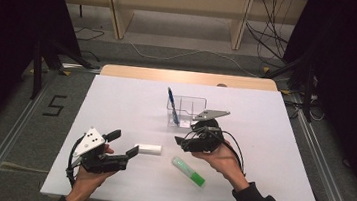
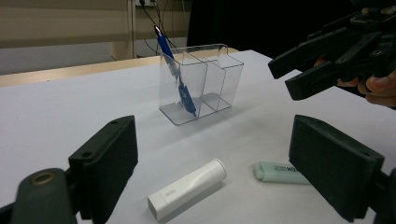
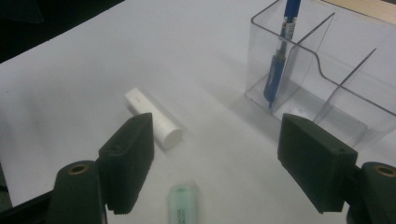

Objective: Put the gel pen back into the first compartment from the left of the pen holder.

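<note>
- White table surface (image 1: 116,104): matte, flat and smooth, with a pale wooden strip along its far edge.
- Clear organiser (image 1: 189,110): a rigid transparent plastic box with thin partition walls making compartments; it stands upright beyond the middle of the table.
- Blue pen (image 1: 172,105): slim and glossy, leaning tilted in the organiser's left end compartment, tip down.
- White stick (image 1: 147,149): an opaque tube, rounded at one end and squarer at the other, lying flat on the table between the two grippers, just beside the left gripper's jaw tips.
- Green marker (image 1: 187,171): pale mint body with a brighter green end, lying flat at a slant near the table's front edge, below the right gripper.
- Left gripper (image 1: 128,144): black, blocky padded jaws spread wide apart, empty, pointing toward the white stick; the hand grips it from below, and a grey three-cornered plate sits on top.
- Right gripper (image 1: 180,142): jaws apart and empty, held above the table near the organiser, angled down and left toward the white stick and green marker.
</note>
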Demonstrator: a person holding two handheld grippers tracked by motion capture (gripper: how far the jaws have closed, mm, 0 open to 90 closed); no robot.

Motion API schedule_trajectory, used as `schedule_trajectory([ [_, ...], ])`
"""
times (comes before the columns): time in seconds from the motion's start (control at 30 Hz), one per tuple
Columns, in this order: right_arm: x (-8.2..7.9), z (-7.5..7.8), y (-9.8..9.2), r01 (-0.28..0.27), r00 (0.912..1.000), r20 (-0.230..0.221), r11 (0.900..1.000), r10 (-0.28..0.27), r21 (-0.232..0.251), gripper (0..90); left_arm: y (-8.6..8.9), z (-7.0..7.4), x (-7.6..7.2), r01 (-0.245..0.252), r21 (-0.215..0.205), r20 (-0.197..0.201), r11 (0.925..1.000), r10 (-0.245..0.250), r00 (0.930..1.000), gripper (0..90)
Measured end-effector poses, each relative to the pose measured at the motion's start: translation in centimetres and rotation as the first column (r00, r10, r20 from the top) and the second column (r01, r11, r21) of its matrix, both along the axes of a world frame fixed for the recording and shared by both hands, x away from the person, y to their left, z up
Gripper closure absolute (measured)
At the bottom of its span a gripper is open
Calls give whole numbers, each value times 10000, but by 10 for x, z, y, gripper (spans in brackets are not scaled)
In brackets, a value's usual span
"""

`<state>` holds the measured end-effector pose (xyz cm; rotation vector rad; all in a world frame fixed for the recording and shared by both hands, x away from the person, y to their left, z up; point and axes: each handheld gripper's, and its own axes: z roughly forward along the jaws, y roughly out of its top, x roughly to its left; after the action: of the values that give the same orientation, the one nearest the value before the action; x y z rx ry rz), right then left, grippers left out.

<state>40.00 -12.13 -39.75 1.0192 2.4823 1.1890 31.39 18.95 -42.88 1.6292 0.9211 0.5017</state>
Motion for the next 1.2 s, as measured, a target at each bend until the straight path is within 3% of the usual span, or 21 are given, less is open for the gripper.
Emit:
schedule_trajectory([
  [0.67, -8, -9, 3, -561, 9965, -658, 9962, 517, -663, 249, 1, 1, 0, -15, -71, -25, 10000, 15, 10000, 150],
  [1.2, -17, -18, 10, -1128, 9888, -1117, 9852, 986, -1291, 232, 0, 0, 1, -22, -34, -31, 10000, 22, 10000, 150],
])
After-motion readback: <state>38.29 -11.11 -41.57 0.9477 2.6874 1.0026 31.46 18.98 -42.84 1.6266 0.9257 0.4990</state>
